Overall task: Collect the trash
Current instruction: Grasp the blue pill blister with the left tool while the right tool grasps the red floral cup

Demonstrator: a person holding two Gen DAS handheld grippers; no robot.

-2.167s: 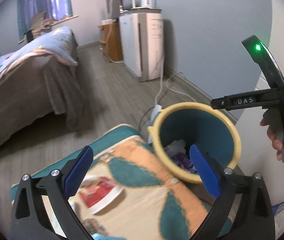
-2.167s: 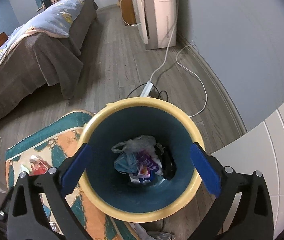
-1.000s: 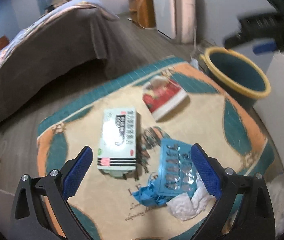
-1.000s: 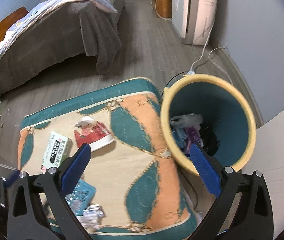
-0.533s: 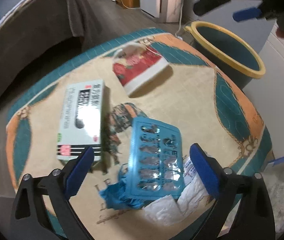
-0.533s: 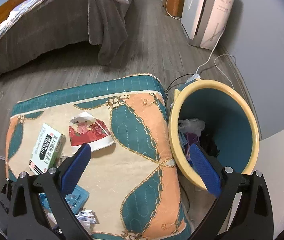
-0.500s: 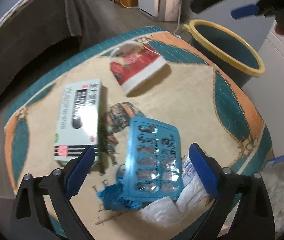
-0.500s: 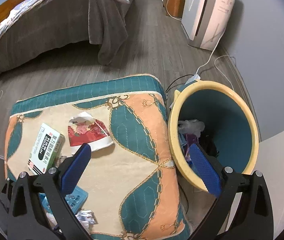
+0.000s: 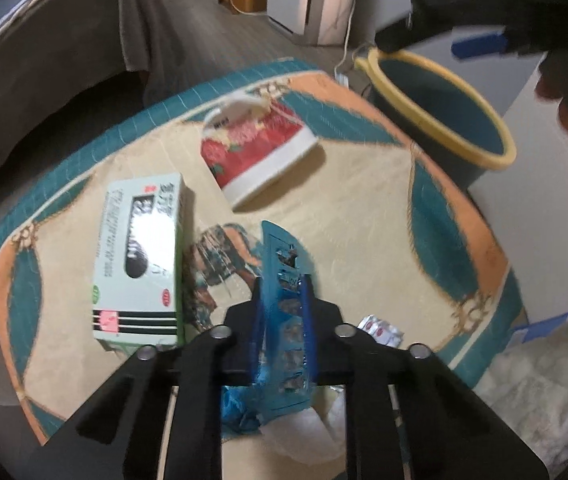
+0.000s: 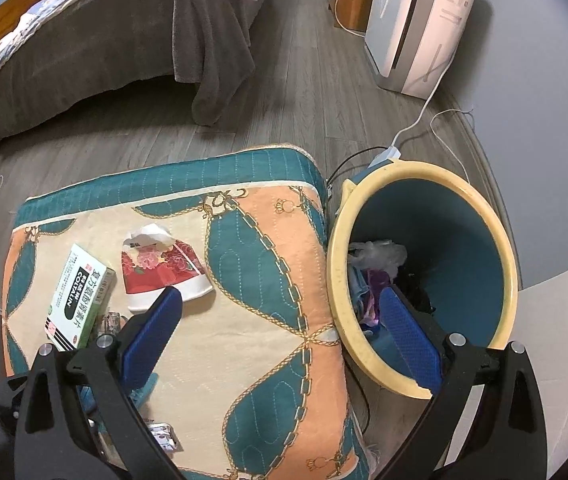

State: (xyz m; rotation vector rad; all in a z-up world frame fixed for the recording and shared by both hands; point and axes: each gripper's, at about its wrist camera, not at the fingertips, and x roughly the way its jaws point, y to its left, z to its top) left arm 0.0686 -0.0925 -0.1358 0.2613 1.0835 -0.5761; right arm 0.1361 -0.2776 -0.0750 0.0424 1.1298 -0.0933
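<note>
My left gripper (image 9: 282, 288) is shut on a blue blister pack (image 9: 284, 256), which stands on edge between the pads above the patterned cushion (image 9: 364, 220). Under it lie a crumpled blue glove (image 9: 240, 404) and a white tissue (image 9: 308, 432). A green-and-white medicine box (image 9: 140, 256) lies to the left, a red flowered paper cup (image 9: 256, 156) farther back, and a silver foil strip (image 9: 380, 330) to the right. My right gripper (image 10: 280, 300) stands open and empty, over the gap between the cushion (image 10: 264, 260) and the yellow-rimmed blue bin (image 10: 336, 264).
The bin holds a plastic bag and wrappers (image 10: 376, 264). A bed with a grey blanket (image 10: 124, 40) stands behind the cushion. At the back right, by the wall, is a white appliance (image 10: 416, 28) whose cable (image 10: 416, 124) runs over the wooden floor to the bin.
The left gripper's jaws have gone from wide open to shut on the blue blister pack, which turned from flat to on edge. The right gripper has barely shifted.
</note>
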